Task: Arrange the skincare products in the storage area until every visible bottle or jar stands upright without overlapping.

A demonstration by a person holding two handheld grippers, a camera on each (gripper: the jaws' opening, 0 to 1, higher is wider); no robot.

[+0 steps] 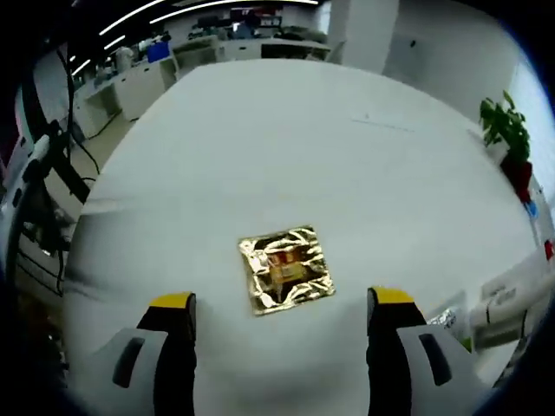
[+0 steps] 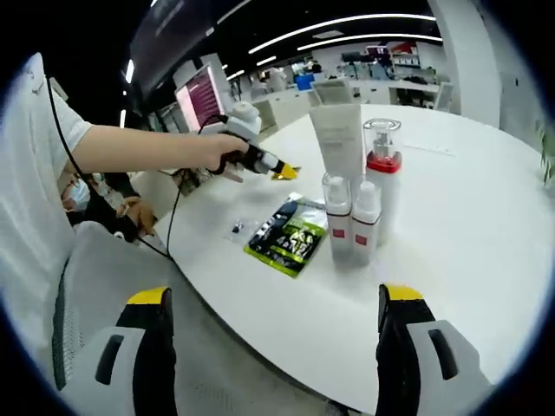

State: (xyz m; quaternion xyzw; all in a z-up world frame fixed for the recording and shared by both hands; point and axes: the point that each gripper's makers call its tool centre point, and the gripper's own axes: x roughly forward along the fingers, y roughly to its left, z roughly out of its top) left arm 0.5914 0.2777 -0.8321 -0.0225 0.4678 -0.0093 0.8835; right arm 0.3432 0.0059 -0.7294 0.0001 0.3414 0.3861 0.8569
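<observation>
Nearest in the left gripper view: left gripper [image 1: 282, 303] with jaws wide apart, holding nothing, above white table [image 1: 347, 173]. Between the jaws, flat on the table, gold foil sachet [image 1: 286, 269]. In the right gripper view: right gripper [image 2: 277, 303] also wide, empty. Beyond, upright and close together: white tube [image 2: 338, 139], red-collared pump bottle [image 2: 383, 169], two small bottles [image 2: 351, 221]. Beside them, flat green-black sachet [image 2: 288, 234].

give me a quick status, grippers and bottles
Both grippers open, empty. Four bottles upright, clustered. Gold packet and green packet flat on table.
</observation>
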